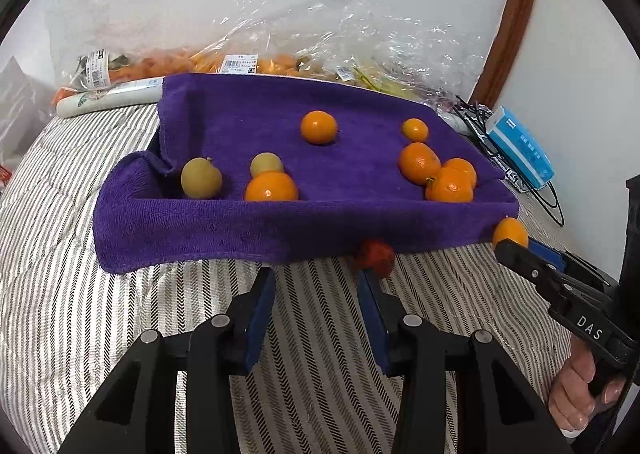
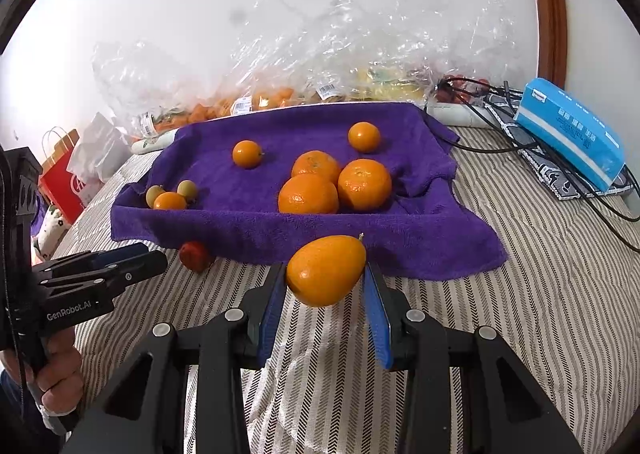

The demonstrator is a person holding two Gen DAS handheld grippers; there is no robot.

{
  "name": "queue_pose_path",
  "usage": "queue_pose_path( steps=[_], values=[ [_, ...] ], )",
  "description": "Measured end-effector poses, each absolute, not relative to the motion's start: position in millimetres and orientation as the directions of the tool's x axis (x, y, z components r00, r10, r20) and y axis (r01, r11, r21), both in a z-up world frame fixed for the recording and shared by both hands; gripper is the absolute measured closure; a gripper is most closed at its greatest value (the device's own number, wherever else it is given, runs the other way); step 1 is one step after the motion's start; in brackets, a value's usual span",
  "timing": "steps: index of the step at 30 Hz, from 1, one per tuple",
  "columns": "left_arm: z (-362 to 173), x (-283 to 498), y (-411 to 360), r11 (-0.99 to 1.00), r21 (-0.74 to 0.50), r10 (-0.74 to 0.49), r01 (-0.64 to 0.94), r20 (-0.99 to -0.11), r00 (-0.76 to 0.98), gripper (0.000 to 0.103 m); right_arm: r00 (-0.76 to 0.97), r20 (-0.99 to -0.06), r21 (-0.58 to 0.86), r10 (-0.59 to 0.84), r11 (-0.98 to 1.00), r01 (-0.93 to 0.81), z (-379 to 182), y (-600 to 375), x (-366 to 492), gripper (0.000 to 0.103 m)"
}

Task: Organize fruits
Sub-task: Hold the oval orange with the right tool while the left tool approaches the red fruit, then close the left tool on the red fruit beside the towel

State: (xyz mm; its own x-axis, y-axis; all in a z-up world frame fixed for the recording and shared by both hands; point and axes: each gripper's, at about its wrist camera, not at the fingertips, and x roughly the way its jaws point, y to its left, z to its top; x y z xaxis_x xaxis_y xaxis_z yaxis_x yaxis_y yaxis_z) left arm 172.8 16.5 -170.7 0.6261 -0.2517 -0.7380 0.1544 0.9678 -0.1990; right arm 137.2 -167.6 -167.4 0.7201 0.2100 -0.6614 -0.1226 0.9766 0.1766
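The right gripper (image 2: 325, 278) clamped an oval orange fruit (image 2: 326, 270) between its blue pads, held just in front of the near edge of the purple towel (image 2: 400, 238). The left gripper (image 1: 316, 274) stood with its jaws narrowly parted and nothing between them; a small red fruit (image 1: 376, 257) lay on the striped bedcover (image 1: 80, 314) at its right fingertip. On the towel rested three large oranges (image 2: 308, 193), smaller orange fruits (image 2: 247, 153) and two greenish fruits (image 1: 201, 178). A blue packet (image 2: 568, 133) lay well apart, at right.
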Motion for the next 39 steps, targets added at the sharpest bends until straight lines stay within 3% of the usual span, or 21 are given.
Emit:
queue_pose_path(
  steps=[24,35,39],
  values=[
    [-179,182,1,0.952,-0.272,-0.302,0.143,-0.745,0.595,0.063,0.721,-0.662,0.174,0.206,0.977,-0.120,-167,-167,134,0.064],
    [-179,194,-19,0.956,-0.242,-0.292,0.164,-0.748,0.596,0.063,0.722,-0.662,0.188,0.200,0.977,-0.097,-168,-172,135,0.064],
    [-180,197,-24,0.965,-0.210,-0.263,0.158,-0.755,0.601,0.071,0.721,-0.662,0.188,0.204,0.977,-0.103,-168,-171,135,0.064]
  ],
)
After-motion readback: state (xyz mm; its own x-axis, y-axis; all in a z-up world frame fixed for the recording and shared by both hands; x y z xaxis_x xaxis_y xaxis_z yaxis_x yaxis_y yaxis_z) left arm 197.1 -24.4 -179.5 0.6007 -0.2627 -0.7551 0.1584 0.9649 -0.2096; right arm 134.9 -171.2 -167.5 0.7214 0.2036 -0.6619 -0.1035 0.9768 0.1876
